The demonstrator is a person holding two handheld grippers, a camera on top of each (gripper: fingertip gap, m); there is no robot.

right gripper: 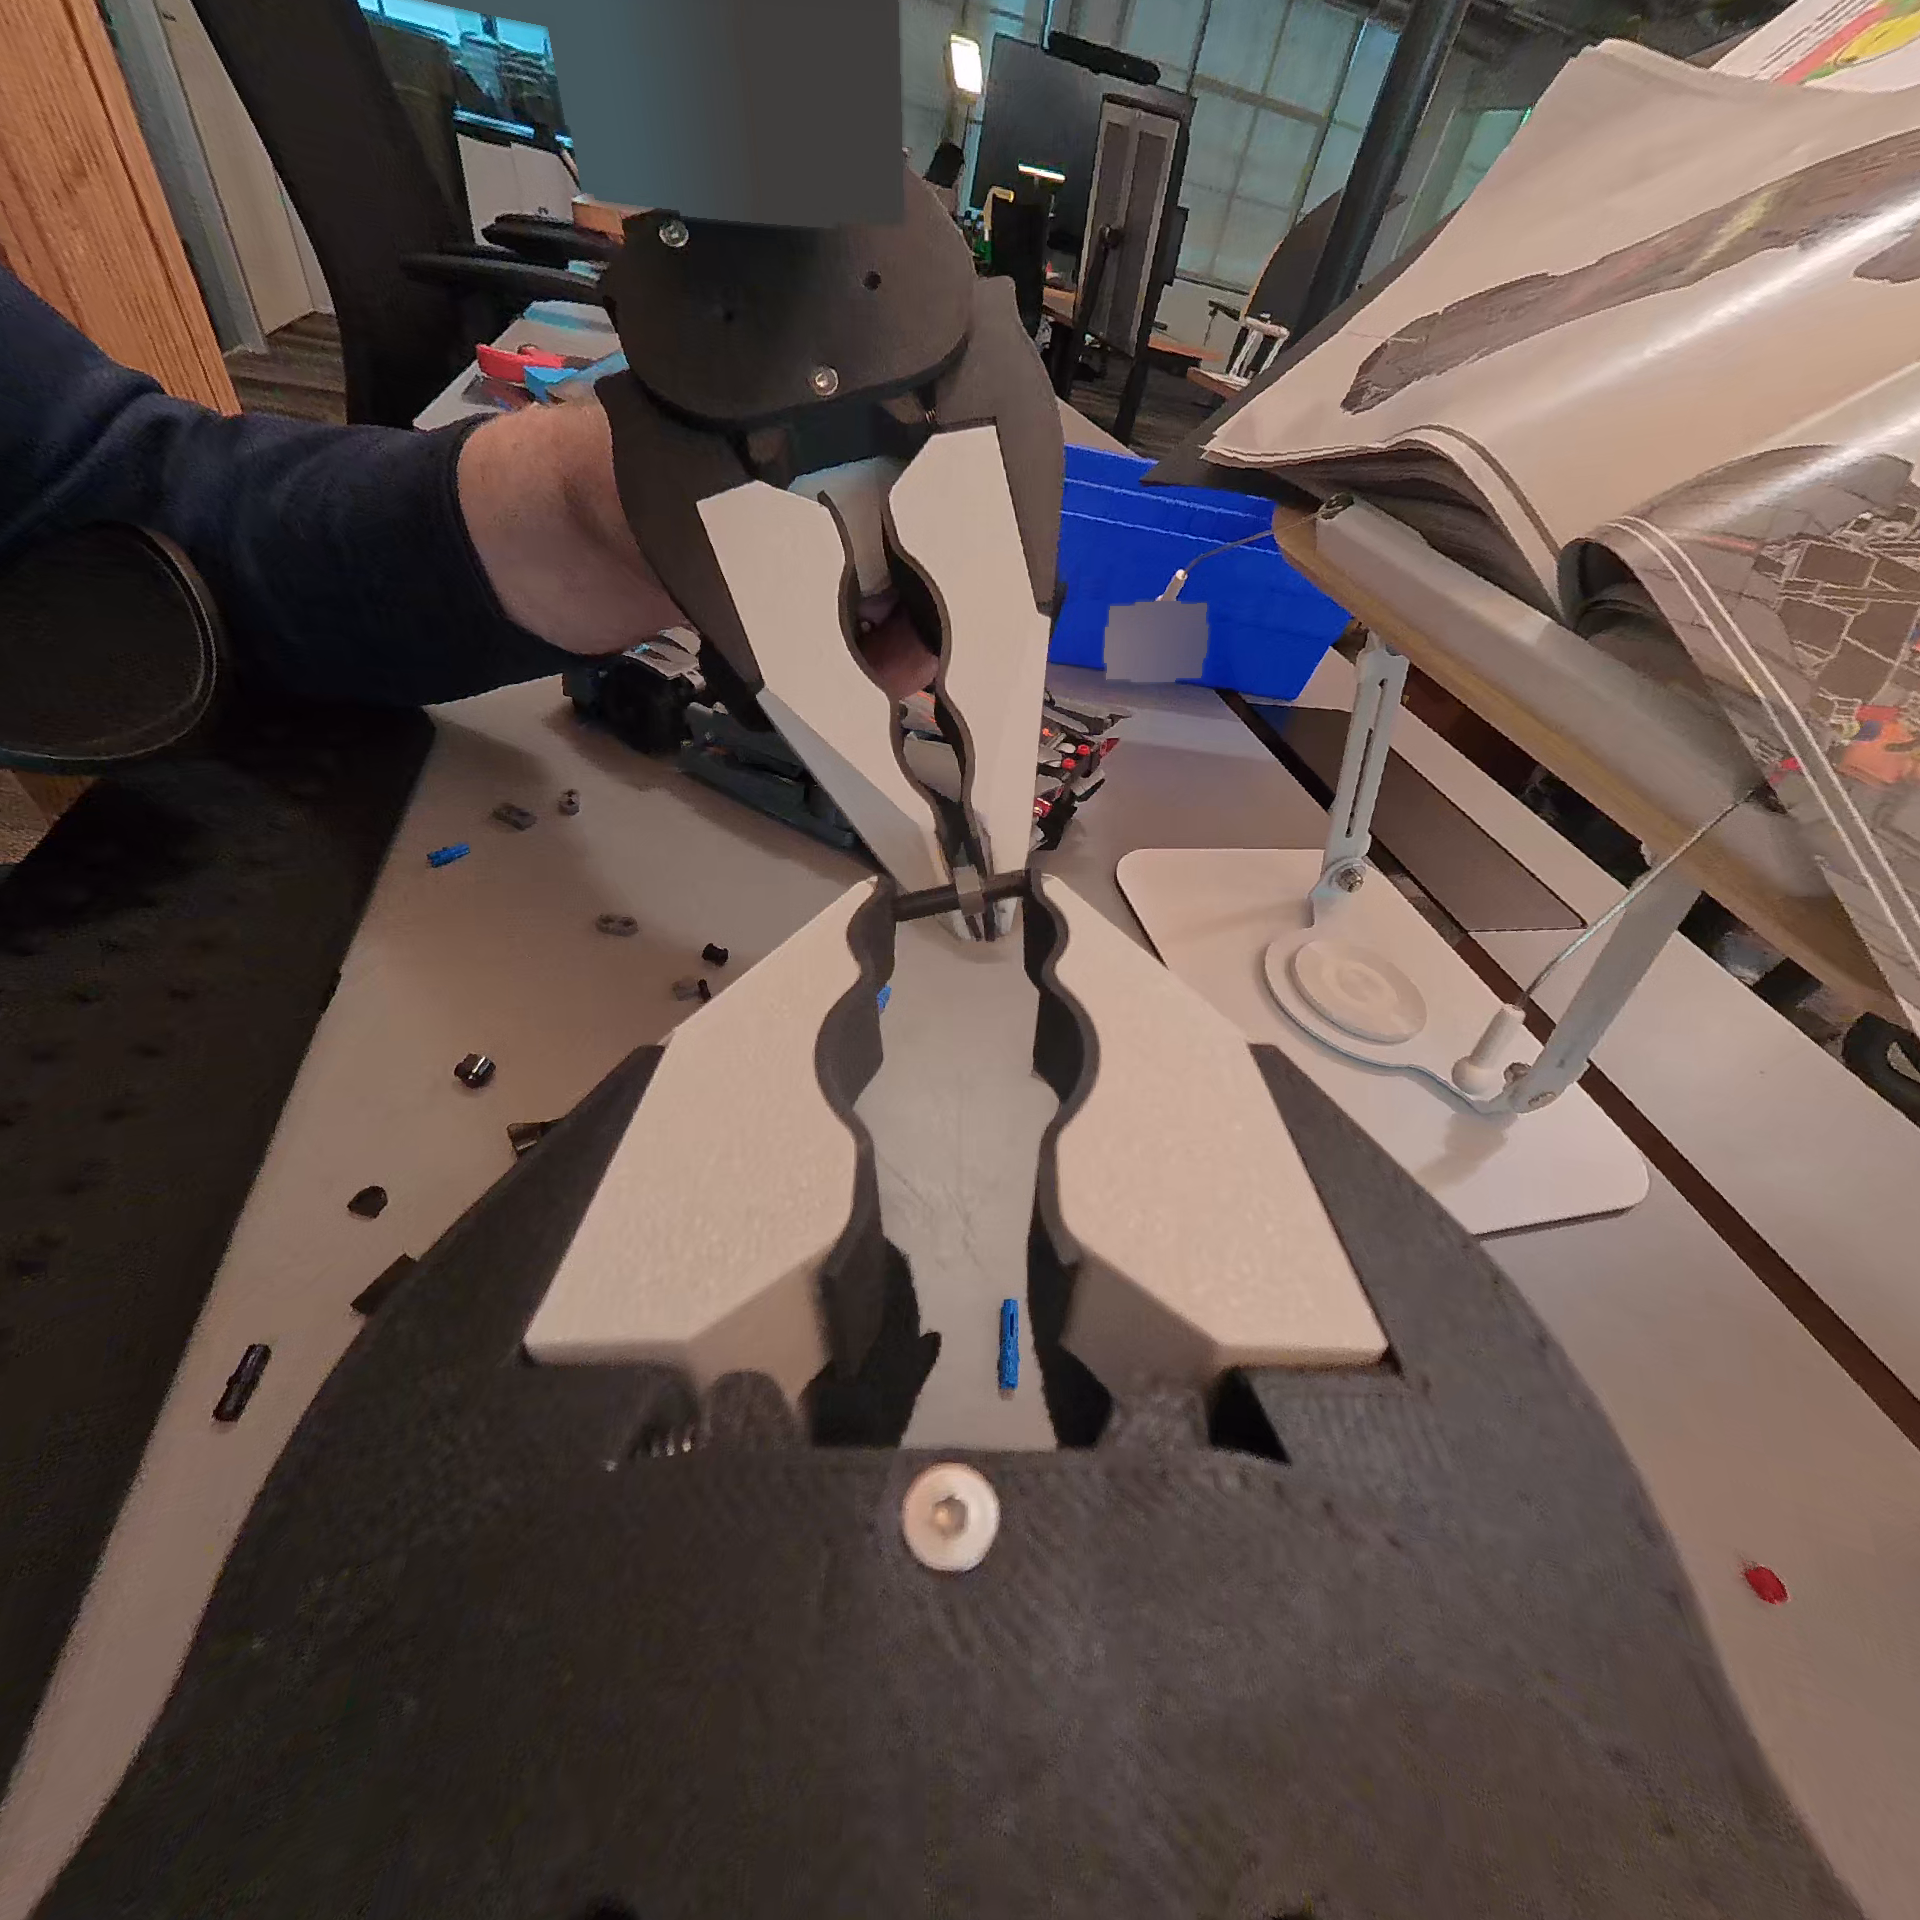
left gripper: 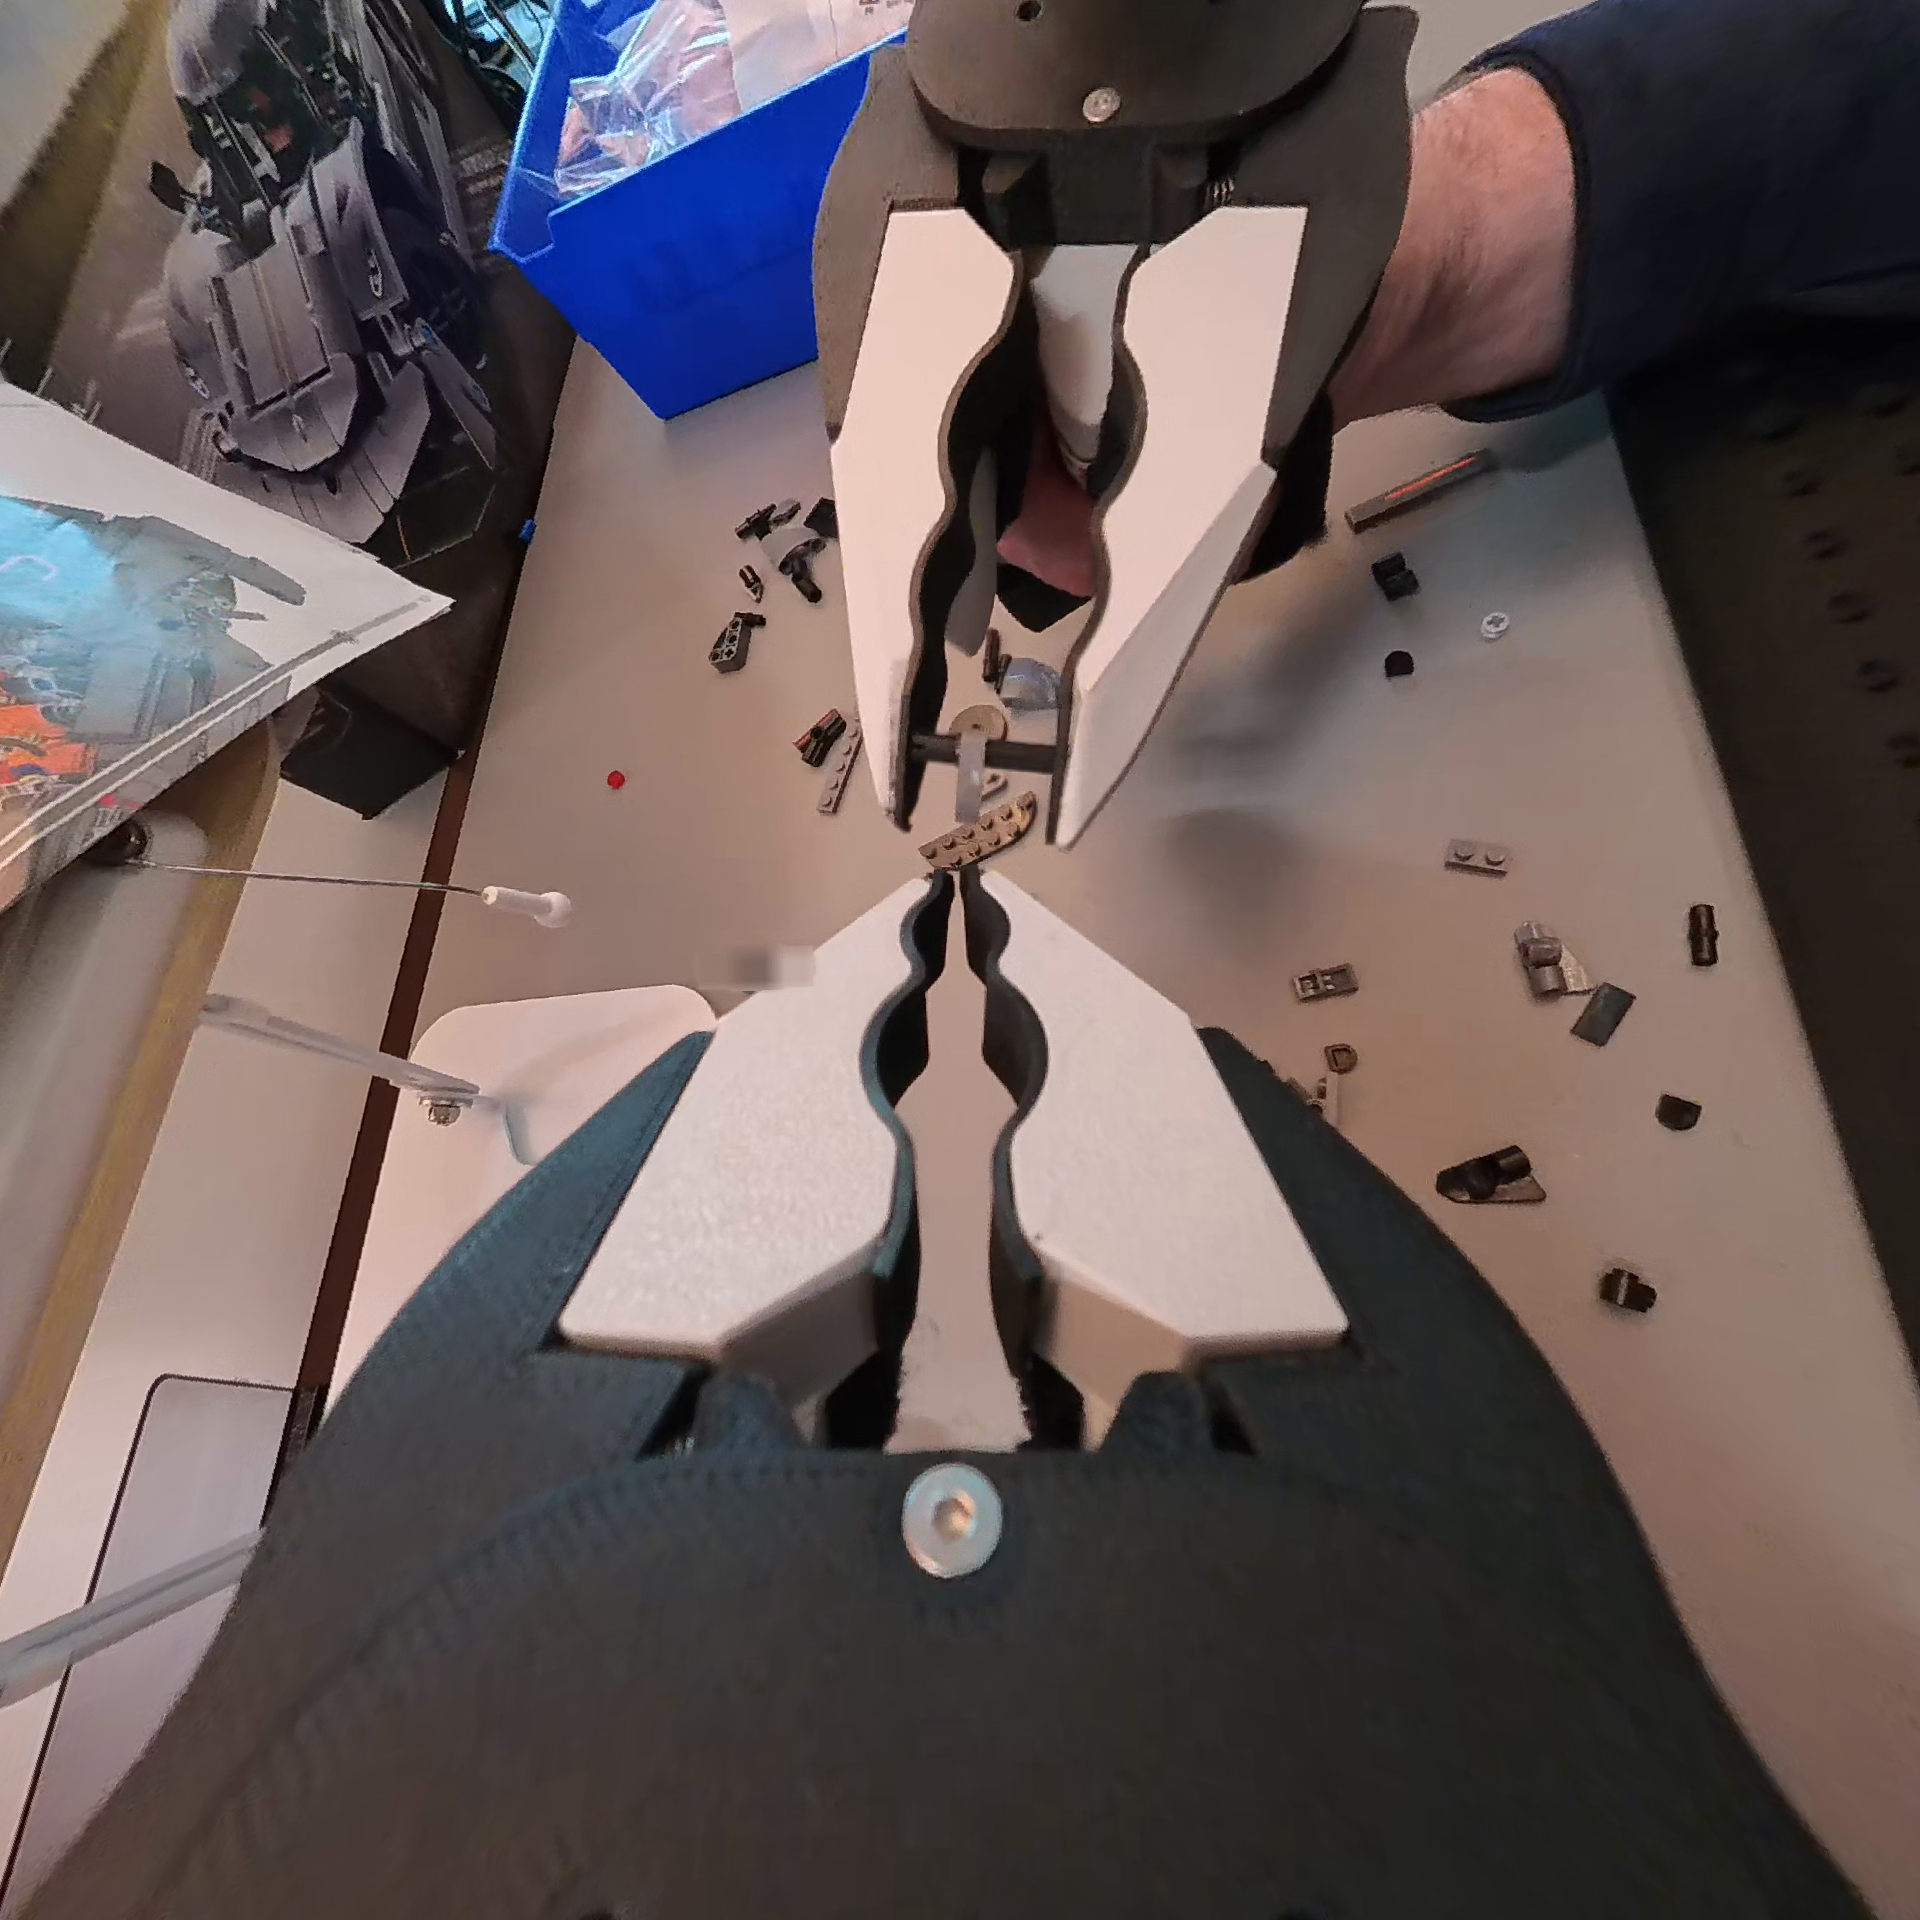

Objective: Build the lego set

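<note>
Left gripper (left gripper: pixel 954 878) nearly closed, pinching studded grey plate (left gripper: pixel 981 837), right gripper (right gripper: pixel 961 896) part-open, clamping black axle (right gripper: pixel 935 900) endwise

Two tools meet over one pale surface (left gripper: pixel 1299 935): the left tool (left gripper: pixel 954 878) and the right tool (right gripper: pixel 961 888), each with two white fingers. One black axle (left gripper: pixel 982 750) spans the right tool's tips; one dark studded plate (left gripper: pixel 982 836) sits at the left tool's. One blue bin (left gripper: pixel 686 260) stands at the back, with one printed box (left gripper: pixel 301 281) beside it. One open instruction booklet (right gripper: pixel 1621 343) rests on one white stand (right gripper: pixel 1382 1029). One partly built dark model (right gripper: pixel 769 769) sits behind. Two blue pins (right gripper: pixel 1008 1345) (right gripper: pixel 448 855) show in the right wrist view. One red stud (left gripper: pixel 616 778) lies apart. Roughly two dozen small dark and grey pieces lie scattered; an exact count cannot be made.
</note>
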